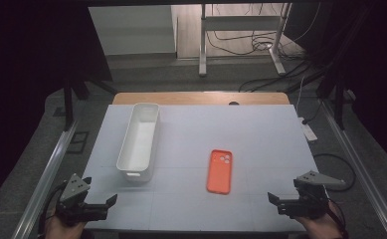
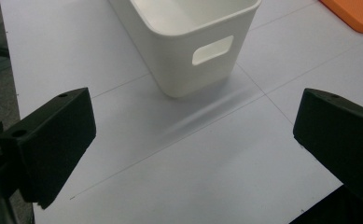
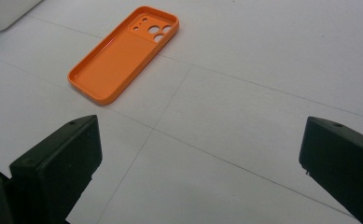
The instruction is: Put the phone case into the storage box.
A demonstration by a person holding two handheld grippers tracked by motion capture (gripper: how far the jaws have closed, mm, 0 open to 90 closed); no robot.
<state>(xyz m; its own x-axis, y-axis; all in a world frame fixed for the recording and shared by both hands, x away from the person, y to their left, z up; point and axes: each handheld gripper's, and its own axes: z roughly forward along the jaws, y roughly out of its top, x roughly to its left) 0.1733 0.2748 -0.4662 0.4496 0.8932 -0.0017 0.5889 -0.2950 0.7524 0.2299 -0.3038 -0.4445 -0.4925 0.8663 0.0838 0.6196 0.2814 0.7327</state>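
Observation:
An orange phone case (image 1: 219, 171) lies inner side up on the white table (image 1: 260, 134), right of centre. A long white bin (image 1: 139, 142) with a handle slot stands left of centre, nothing in it that I can see. My left gripper (image 1: 100, 190) rests at the near left corner, open, a short way from the bin's near end. In the left gripper view, the jaws (image 2: 193, 140) stand wide apart with the bin (image 2: 188, 37) ahead. My right gripper (image 1: 285, 191) is open at the near right. In its own view, the jaws (image 3: 200, 158) frame bare table, the phone case (image 3: 123, 53) ahead to the left.
The table's wooden far edge (image 1: 201, 97) borders a floor with cables and a metal stand (image 1: 241, 30). Metal rails (image 1: 47, 169) run along both sides. A corner of the phone case (image 2: 356, 11) shows at the upper right of the left gripper view.

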